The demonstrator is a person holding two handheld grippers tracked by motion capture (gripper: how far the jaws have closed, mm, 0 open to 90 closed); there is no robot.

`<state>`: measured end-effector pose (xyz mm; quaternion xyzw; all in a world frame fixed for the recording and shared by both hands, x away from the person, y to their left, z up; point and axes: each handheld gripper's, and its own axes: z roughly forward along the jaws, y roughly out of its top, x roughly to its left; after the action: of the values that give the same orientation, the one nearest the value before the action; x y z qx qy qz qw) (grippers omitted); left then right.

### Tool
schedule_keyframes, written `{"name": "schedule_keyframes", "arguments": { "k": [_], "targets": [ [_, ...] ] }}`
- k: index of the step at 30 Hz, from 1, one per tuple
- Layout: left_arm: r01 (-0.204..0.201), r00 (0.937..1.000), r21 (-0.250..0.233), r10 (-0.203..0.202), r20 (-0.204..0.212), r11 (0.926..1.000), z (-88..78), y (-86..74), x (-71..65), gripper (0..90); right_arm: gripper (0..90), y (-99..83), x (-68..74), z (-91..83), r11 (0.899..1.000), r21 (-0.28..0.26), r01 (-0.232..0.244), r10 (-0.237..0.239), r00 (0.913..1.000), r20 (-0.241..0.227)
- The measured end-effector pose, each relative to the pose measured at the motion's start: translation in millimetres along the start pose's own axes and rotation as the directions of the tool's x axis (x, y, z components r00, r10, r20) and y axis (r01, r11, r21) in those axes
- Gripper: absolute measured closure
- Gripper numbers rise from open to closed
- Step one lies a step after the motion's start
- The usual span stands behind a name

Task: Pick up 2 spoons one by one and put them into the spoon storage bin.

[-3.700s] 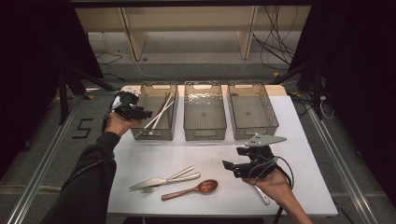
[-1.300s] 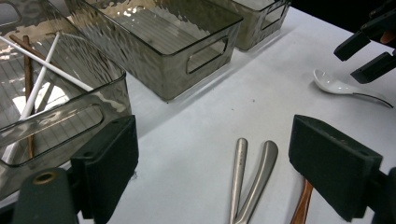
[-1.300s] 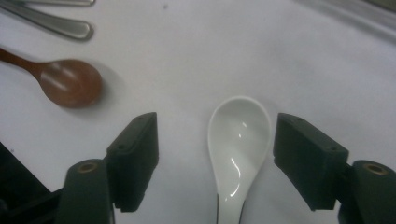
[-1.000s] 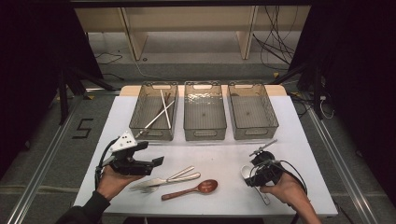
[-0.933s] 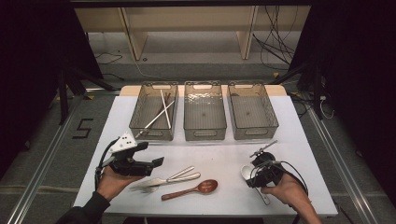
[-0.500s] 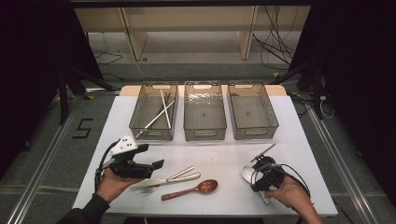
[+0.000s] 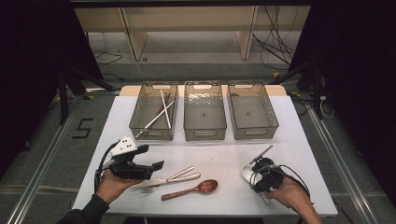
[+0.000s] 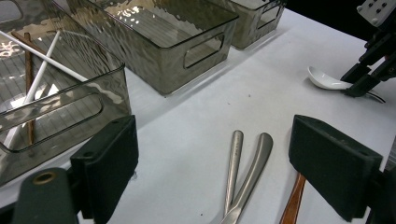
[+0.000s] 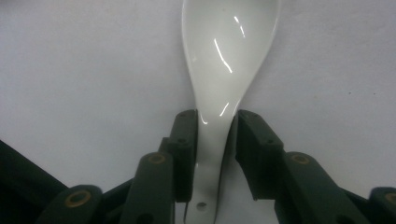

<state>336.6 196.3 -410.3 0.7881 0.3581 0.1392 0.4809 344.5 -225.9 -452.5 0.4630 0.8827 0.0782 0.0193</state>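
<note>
Right gripper (image 9: 215, 130): fingers have just been closing and now pinch the white spoon (image 9: 224, 60) handle between them. Left gripper (image 8: 233, 168): fingers spread, metal utensils (image 8: 245, 172) between.

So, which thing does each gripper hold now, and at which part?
The right gripper, its jaws just closing, has the white spoon by the handle's neck; full contact cannot be told. The left gripper holds nothing.

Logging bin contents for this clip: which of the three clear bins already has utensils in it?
The left bin, nearest the left gripper: chopsticks lie crossed inside. The middle bin and right bin look empty.
</note>
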Motion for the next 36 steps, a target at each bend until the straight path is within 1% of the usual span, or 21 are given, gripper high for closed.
{"name": "schedule_keyframes", "arguments": {
  "k": [1, 4, 6, 9, 13, 17, 21, 24, 27, 30, 36],
  "targets": [
    [0.000, 1.0000, 0.000, 0.000, 0.000, 1.0000, 0.2, -0.2, 0.0, 15.6, 72.1, 0.0, -0.2, 0.1, 1.000, 0.000, 0.004, -0.004, 1.0000, 0.005],
    [-0.006, 1.0000, 0.006, 0.006, -0.002, 1.0000, 0.6, -0.7, 0.4, 15.6, 73.2, -0.3, -0.5, -0.1, 1.000, 0.002, 0.014, -0.014, 0.9999, 0.007],
    [-0.004, 1.0000, 0.002, 0.004, -0.001, 1.0000, 0.4, -0.5, 0.2, 15.6, 73.6, -0.1, -0.9, 0.0, 1.000, 0.002, 0.018, -0.018, 0.9998, 0.004],
    [-0.006, 1.0000, -0.002, 0.006, -0.004, 1.0000, 0.1, -0.2, 0.1, 15.6, 74.0, -0.2, -0.6, 0.1, 0.999, -0.004, 0.037, -0.037, 0.9992, 0.014],
    [-0.014, 0.9999, 0.004, 0.014, -0.007, 0.9999, 0.5, -0.6, 0.6, 15.6, 74.3, 0.1, -0.5, -0.6, 0.999, -0.006, 0.041, -0.041, 0.9989, 0.025],
    [-0.010, 0.9999, 0.000, 0.010, -0.009, 0.9999, 0.5, -0.5, 0.6, 15.6, 74.5, 0.2, -1.8, -1.5, 0.998, -0.014, 0.056, -0.055, 0.9982, 0.021],
    [-0.011, 0.9999, 0.000, 0.011, -0.009, 0.9999, 0.5, -0.6, 0.5, 15.6, 74.6, 0.4, -3.1, -5.5, 0.998, -0.042, 0.050, -0.049, 0.9987, 0.014],
    [-0.012, 0.9999, 0.000, 0.012, -0.010, 0.9999, 0.5, -0.4, 0.4, 15.6, 74.7, 0.1, -3.4, -5.2, 0.998, -0.042, 0.051, -0.050, 0.9987, 0.012],
    [-0.013, 0.9999, 0.000, 0.013, -0.010, 0.9999, 0.3, -0.4, 0.4, 15.6, 74.7, 0.2, -3.9, -6.7, 0.998, -0.056, 0.043, -0.043, 0.9991, 0.002],
    [-0.011, 0.9999, 0.000, 0.011, -0.010, 0.9999, 0.4, -0.5, 0.6, 15.6, 74.8, 0.1, -5.3, -8.7, 0.996, -0.080, 0.045, -0.045, 0.9990, -0.003],
    [-0.011, 0.9999, 0.000, 0.011, -0.012, 0.9999, 0.4, -0.6, 0.9, 15.6, 74.8, 0.2, -6.6, -12.3, 0.993, -0.107, 0.039, -0.040, 0.9991, -0.010]
  ]
}}
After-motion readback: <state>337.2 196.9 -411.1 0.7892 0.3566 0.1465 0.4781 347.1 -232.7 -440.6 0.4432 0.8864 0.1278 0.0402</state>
